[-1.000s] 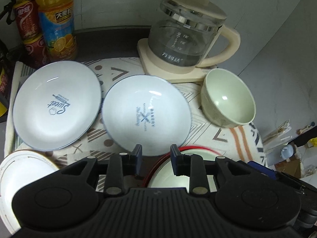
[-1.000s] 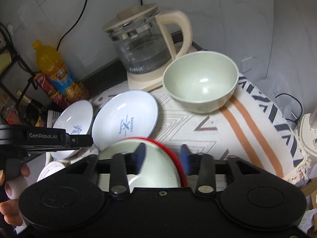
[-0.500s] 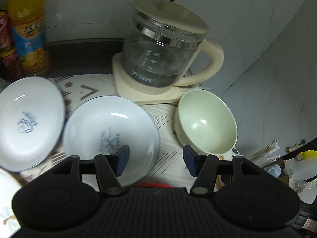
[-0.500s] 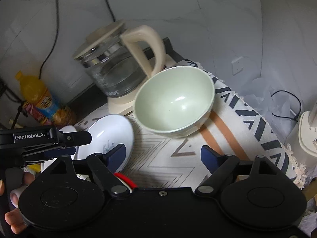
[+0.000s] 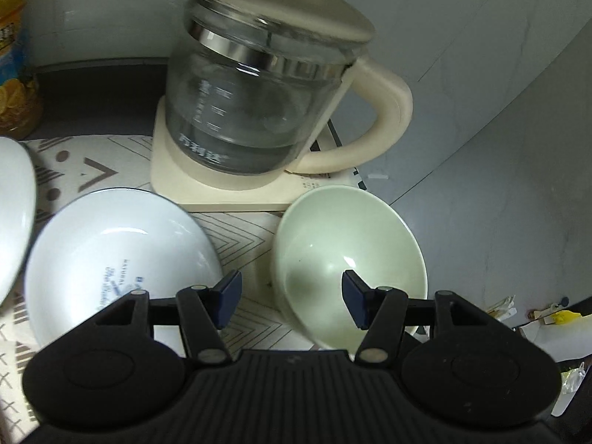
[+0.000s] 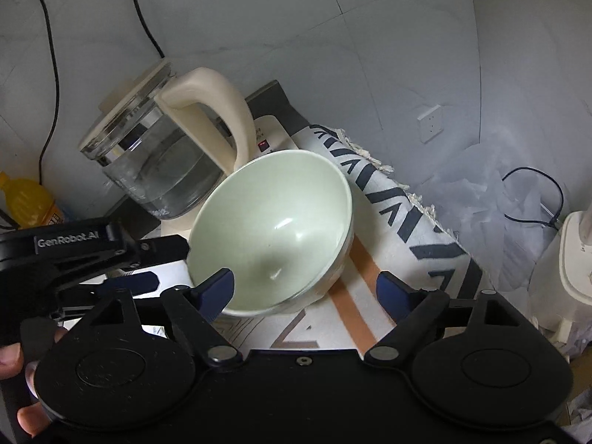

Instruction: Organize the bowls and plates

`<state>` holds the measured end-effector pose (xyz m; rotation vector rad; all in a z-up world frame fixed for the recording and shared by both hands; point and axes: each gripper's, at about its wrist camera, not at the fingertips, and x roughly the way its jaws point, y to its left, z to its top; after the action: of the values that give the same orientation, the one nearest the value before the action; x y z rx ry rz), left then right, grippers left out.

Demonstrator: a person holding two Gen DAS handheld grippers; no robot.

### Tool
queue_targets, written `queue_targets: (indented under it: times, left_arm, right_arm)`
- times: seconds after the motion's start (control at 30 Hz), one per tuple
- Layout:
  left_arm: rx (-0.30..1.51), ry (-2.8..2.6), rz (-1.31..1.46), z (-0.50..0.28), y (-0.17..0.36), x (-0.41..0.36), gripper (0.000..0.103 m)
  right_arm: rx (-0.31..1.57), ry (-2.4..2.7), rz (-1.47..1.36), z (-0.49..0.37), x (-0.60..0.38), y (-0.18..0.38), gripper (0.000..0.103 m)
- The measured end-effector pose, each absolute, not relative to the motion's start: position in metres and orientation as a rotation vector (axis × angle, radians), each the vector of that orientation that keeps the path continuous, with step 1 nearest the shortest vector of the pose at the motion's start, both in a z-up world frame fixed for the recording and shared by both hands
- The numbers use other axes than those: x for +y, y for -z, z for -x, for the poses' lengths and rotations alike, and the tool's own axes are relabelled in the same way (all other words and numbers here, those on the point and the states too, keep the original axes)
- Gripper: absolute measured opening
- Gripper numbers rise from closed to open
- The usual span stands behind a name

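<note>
- Left claw spread wide and released, grasping nothing, blue pads apart at 6 o'clock of the left wrist view.
- Pale green bowl at 4 o'clock of that view, upright on the patterned cloth, its near rim just behind the right-side pad; cannot tell whether pad and rim touch.
- White plate with blue lettering at 8 o'clock, lying flat on the cloth, partly hidden by the left-side pad; near the green bowl but apart from it.
- Edge of a second white plate at 9 o'clock, cut off by the frame.
- Glass kettle with cream handle on its cream base at 12 o'clock, just behind bowl and plate.
- Orange drink bottle at 10 o'clock, against the wall.
- Right claw likewise released and wide, grasping nothing.
- Same green bowl at the centre of the right wrist view, its near side between the two blue pads, left-side pad just at the rim.
- Left claw also seen there at 9 o'clock, beside the bowl, with fingers of a hand at 8 o'clock.
- Striped cloth draped over the worktop edge at 3 o'clock.
</note>
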<state>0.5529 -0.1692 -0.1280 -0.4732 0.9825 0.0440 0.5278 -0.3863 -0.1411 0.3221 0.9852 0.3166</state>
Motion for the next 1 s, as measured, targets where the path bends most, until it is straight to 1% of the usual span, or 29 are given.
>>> queue_targets:
  times: [0.17, 0.23, 0.3, 0.37, 0.43, 0.47, 0.53, 0.57, 0.6, 0.63, 0.67, 0.7, 0.73, 1.0]
  left_arm:
    - [1.007, -0.058, 0.448, -0.566, 0.141, -0.181, 0.057]
    - [1.014, -0.065, 0.457, -0.568, 0.145, -0.182, 0.054]
    - [1.009, -0.074, 0.442, -0.568, 0.145, -0.183, 0.054]
    - [1.004, -0.084, 0.425, -0.57, 0.146, -0.184, 0.052]
    - [1.01, -0.086, 0.429, -0.571, 0.148, -0.183, 0.042]
    - [1.016, -0.086, 0.435, -0.573, 0.15, -0.182, 0.04]
    - [1.031, -0.088, 0.453, -0.575, 0.154, -0.182, 0.032]
    - [1.039, -0.09, 0.463, -0.575, 0.156, -0.181, 0.03]
    - [1.042, -0.097, 0.467, -0.575, 0.157, -0.181, 0.026]
    - [1.04, -0.106, 0.465, -0.574, 0.158, -0.181, 0.022]
    - [1.04, -0.112, 0.46, -0.574, 0.16, -0.182, 0.02]
    - [1.04, -0.117, 0.451, -0.573, 0.16, -0.182, 0.015]
    - [1.039, -0.121, 0.443, -0.573, 0.161, -0.182, 0.013]
    - [1.002, -0.106, 0.443, -0.558, 0.146, -0.18, 0.011]
  right_arm:
    - [1.0, -0.318, -0.355, -0.546, -0.392, 0.151, 0.073]
    - [1.01, -0.321, -0.347, -0.553, -0.392, 0.155, 0.065]
    - [1.016, -0.331, -0.347, -0.558, -0.39, 0.158, 0.062]
    - [1.02, -0.337, -0.349, -0.562, -0.388, 0.16, 0.061]
    - [1.027, -0.34, -0.346, -0.567, -0.384, 0.164, 0.057]
    - [1.031, -0.344, -0.344, -0.569, -0.381, 0.166, 0.055]
    - [1.041, -0.335, -0.332, -0.571, -0.378, 0.17, 0.051]
    - [1.046, -0.327, -0.327, -0.573, -0.377, 0.172, 0.049]
    - [1.05, -0.319, -0.325, -0.574, -0.377, 0.173, 0.044]
    - [1.054, -0.306, -0.318, -0.575, -0.377, 0.175, 0.036]
    - [1.063, -0.293, -0.31, -0.576, -0.377, 0.178, 0.031]
    - [1.071, -0.283, -0.305, -0.577, -0.378, 0.18, 0.024]
    - [1.073, -0.28, -0.304, -0.578, -0.379, 0.181, 0.022]
    - [1.024, -0.297, -0.302, -0.566, -0.385, 0.163, 0.022]
